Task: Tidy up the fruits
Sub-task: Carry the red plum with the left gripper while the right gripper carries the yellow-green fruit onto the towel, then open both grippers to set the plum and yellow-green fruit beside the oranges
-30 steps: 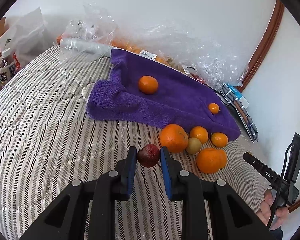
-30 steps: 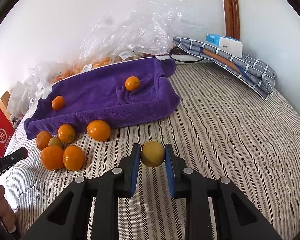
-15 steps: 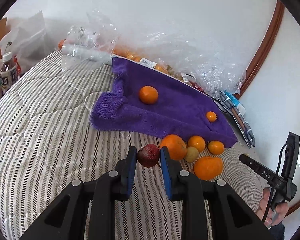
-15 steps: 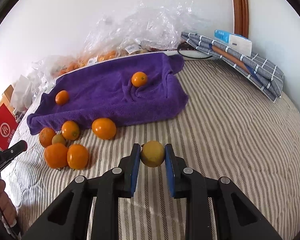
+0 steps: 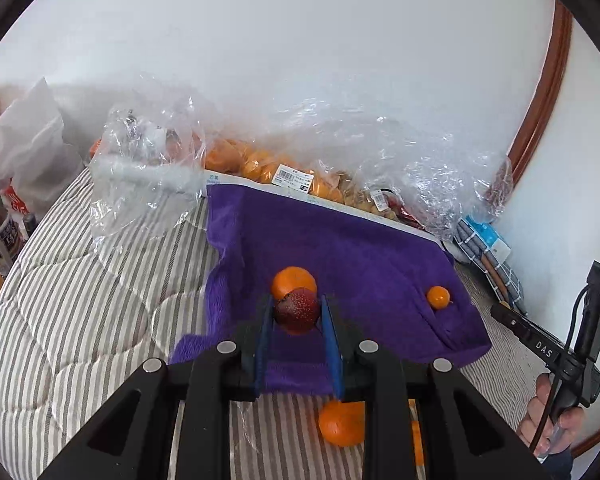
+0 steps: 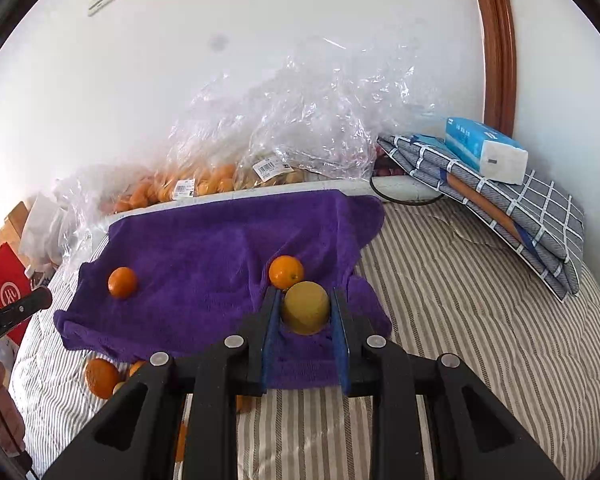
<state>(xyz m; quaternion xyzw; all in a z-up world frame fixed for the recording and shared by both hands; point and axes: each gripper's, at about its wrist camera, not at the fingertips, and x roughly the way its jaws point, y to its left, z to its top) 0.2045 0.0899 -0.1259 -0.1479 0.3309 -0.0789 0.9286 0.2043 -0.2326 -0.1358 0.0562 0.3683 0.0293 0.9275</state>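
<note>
holding dark red dimpled round fruit [image 5: 296, 309] between left gripper [image 5: 295, 316] fingers, over fuzzy purple terry towel [image 5: 340, 248], just short of glossy orange [image 5: 293, 281] | right gripper [image 6: 305, 312] fingers clamping smooth yellow round fruit [image 6: 305, 307] beside small orange [image 6: 286, 272] | probably grouping fruit on towel

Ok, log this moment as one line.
left gripper: shut on red fruit | right gripper: shut on yellow fruit | both over purple towel | two oranges on towel | release: not yet
</note>
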